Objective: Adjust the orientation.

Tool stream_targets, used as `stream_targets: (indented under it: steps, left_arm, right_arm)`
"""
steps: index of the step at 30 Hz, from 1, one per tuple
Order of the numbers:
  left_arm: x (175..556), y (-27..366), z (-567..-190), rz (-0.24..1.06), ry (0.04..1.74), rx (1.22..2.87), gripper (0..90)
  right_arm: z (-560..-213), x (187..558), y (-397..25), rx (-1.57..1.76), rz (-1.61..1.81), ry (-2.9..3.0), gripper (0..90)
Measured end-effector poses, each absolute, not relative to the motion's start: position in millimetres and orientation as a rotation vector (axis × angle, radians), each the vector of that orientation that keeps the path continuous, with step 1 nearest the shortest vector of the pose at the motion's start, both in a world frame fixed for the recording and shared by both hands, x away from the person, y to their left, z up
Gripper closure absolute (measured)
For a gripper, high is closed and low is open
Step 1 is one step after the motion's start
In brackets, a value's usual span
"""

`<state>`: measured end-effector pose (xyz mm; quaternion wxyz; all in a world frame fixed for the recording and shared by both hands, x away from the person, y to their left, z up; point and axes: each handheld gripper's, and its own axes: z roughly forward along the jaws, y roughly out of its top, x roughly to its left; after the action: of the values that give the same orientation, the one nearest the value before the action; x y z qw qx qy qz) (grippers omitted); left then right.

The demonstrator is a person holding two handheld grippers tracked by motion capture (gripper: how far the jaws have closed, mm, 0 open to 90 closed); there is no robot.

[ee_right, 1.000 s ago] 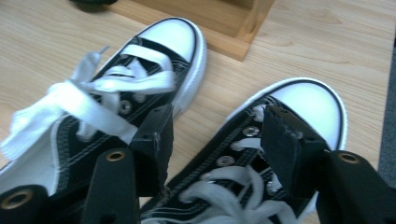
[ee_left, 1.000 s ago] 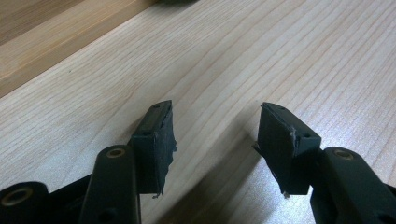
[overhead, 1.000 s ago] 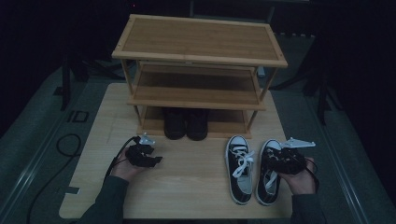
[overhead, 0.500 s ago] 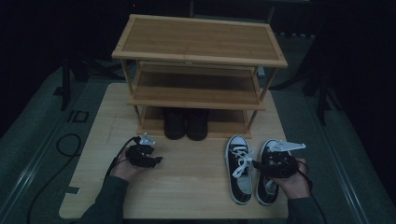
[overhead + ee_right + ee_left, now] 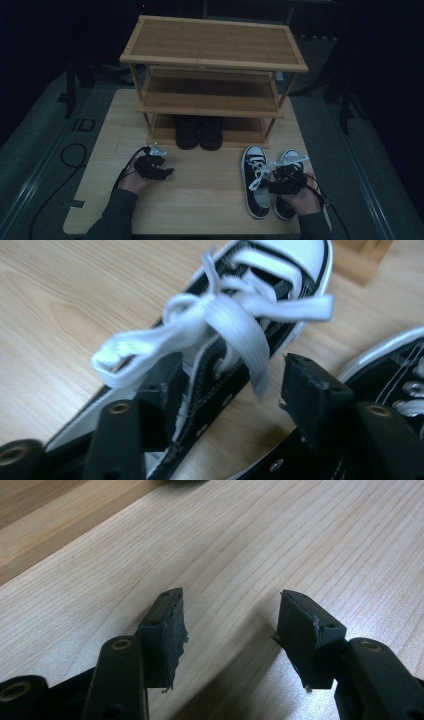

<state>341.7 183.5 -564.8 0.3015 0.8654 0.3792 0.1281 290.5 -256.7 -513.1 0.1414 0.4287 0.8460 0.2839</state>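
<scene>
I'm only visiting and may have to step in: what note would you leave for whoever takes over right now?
Left gripper: open, holding nothing, low over the bare table.
Right gripper: open, jaws straddling the side wall of the left sneaker, not closed yet.
Right sneaker lies beside it.
Dark shoes already sit on the rack's bottom shelf.
Left, probably: grip each sneaker and shelve it.

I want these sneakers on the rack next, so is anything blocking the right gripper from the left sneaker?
Nothing visible does. The right gripper already has its jaws open astride the left sneaker, one jaw inside the opening. The sneaker's loose white lace drapes between the jaws.
</scene>
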Motion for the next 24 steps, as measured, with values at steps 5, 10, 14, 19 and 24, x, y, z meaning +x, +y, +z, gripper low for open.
stream_targets:
  steps: [5,10,14,19,24]
  left_arm:
    - [342,183,-565,0.34,1.006,2.295,45.2]
    - [342,184,-565,0.338,1.004,2.296,45.2]
    - [342,184,-565,0.336,1.005,2.294,45.2]
    - [342,184,-565,0.337,1.006,2.292,45.2]
    - [342,184,-565,0.336,1.004,2.292,45.2]
  right_arm:
    - [-520,297,-251,1.283,0.8,2.486,62.0]
    - [-521,298,-247,1.296,0.762,2.496,78.5]
    - [-520,297,-246,1.271,0.769,2.484,82.7]
    - [-520,299,-239,1.178,0.809,2.5,84.4]
    - [-515,299,-239,1.113,0.87,2.513,84.6]
